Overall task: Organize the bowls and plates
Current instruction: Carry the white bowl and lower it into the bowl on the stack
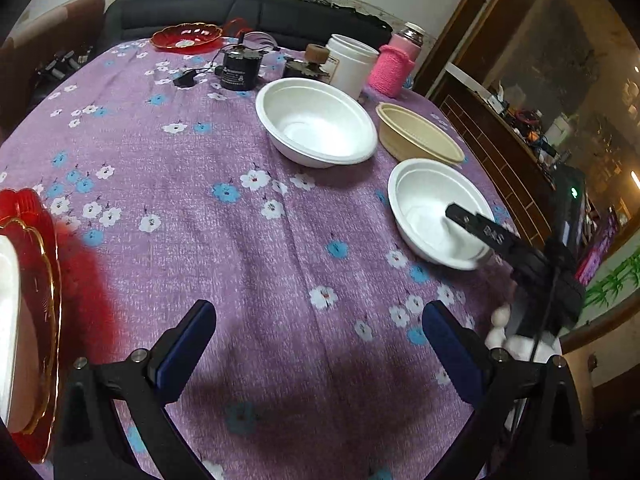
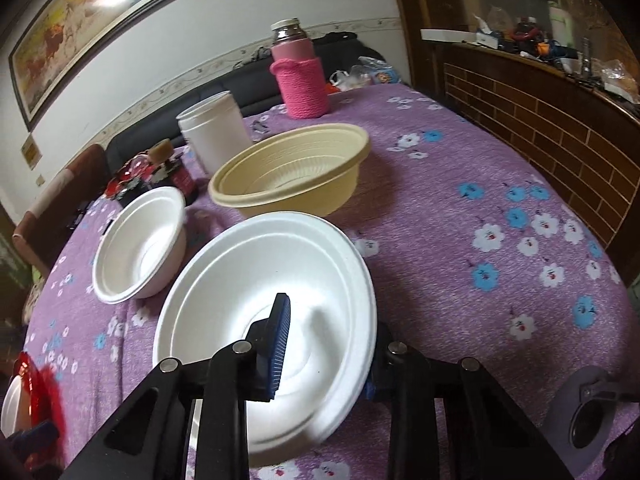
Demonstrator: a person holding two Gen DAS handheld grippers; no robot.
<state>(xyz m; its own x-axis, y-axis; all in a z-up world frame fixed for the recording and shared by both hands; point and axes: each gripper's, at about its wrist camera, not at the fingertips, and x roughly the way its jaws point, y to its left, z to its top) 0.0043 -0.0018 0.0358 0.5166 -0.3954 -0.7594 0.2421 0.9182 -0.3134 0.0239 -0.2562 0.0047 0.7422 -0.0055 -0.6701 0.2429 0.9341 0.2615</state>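
Your counter (image 1: 248, 248), under a purple flowered cloth, carries everything: three bowls toward the right side, a red plate (image 1: 36, 320) at the left edge with something white on it, and clutter along the far side. A dark sofa (image 1: 240, 12) stands behind it and a brick-patterned cabinet (image 2: 540, 136) to the right.

You appear to be at the pick-up step. Your right claw (image 2: 326, 344) straddles the rim of the near white bowl (image 2: 240, 280), one blue pad inside and the other behind the outer wall. It looks closed on the rim, though the outer pad is mostly hidden, so I cannot tell for sure. Next you would likely lift that bowl and nest it in the second white bowl (image 2: 136, 244) just beyond; keep it level and clear the beige bowl (image 2: 296, 172) nearby.

Your left claw (image 1: 316, 344) hangs wide and empty over bare cloth.
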